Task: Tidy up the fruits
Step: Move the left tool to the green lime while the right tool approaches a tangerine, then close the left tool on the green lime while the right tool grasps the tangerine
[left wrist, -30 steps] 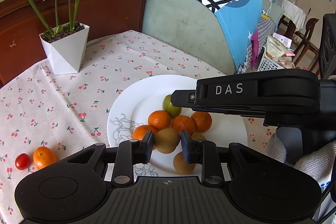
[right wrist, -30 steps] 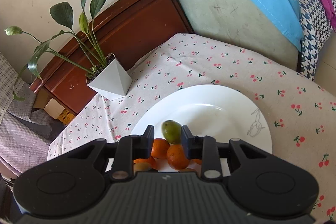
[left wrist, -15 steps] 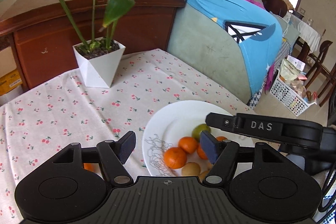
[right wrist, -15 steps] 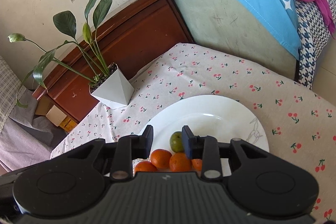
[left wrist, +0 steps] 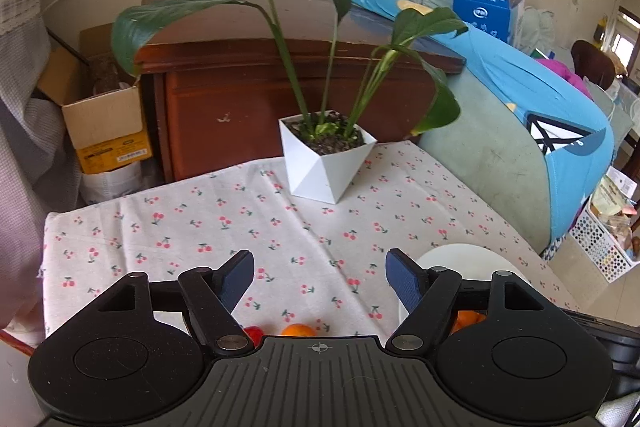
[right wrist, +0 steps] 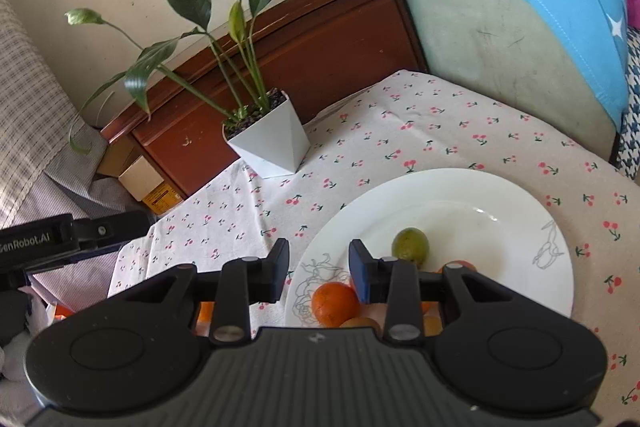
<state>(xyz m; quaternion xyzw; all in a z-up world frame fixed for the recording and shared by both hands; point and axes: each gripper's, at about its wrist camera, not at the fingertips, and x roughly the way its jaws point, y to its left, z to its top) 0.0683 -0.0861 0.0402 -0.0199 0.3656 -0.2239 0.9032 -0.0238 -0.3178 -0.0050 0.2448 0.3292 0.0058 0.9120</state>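
Cherry-print cloth covers the worktop (left wrist: 320, 227). The white plate (right wrist: 500, 195) shows whole only from the right wrist; the left view cuts it to a rim. Its oranges (right wrist: 334, 303) sit half hidden behind the right claw (right wrist: 319, 273), slightly parted, just opening, empty. "GenRobot.AI" reads far left. The left claw (left wrist: 320, 281), widening, is empty over a tangerine (left wrist: 297, 329) and a tomato (left wrist: 253, 333), both mostly hidden.

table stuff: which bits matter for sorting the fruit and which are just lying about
For the job:
white plate
green fruit
oranges on the plate
loose orange
small red fruit

Lying about:
potted plant
cardboard box
blue box
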